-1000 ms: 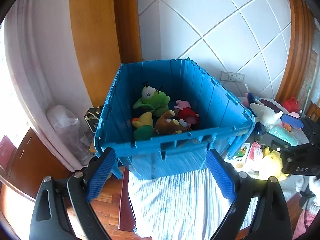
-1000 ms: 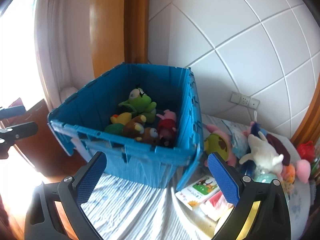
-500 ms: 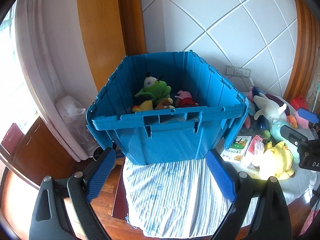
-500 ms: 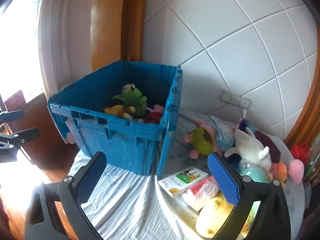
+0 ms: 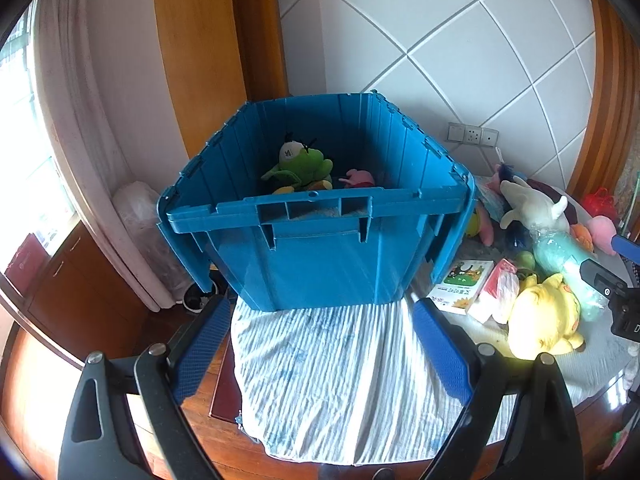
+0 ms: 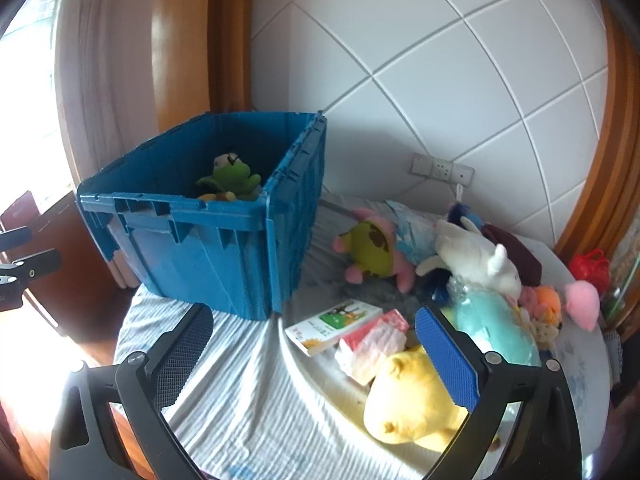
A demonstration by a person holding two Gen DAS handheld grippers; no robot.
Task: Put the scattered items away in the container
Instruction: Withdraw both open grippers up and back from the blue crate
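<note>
A blue plastic crate (image 5: 320,264) (image 6: 208,256) stands on a striped cloth and holds a green frog plush (image 5: 304,166) (image 6: 232,178) and other soft toys. Scattered to its right lie a yellow plush (image 5: 544,316) (image 6: 416,396), a small picture book (image 5: 462,280) (image 6: 334,326), a pink-and-white packet (image 6: 374,344), a teal plush (image 6: 494,328), a white plush (image 6: 476,260) and a green-and-pink plush (image 6: 372,252). My left gripper (image 5: 320,348) is open and empty in front of the crate. My right gripper (image 6: 316,356) is open and empty above the book and the packet.
The striped cloth (image 5: 332,384) covers a round table by a tiled wall with sockets (image 6: 442,170). More small plush toys (image 6: 582,300) and a red bag (image 6: 590,268) lie at the far right. A curtain (image 5: 80,152) and a wooden cabinet (image 5: 76,284) are on the left.
Both grippers have pulled back and lowered away from the crate, so less of its inside shows. The right gripper has swung right towards the scattered toys. Both stay open and empty.
</note>
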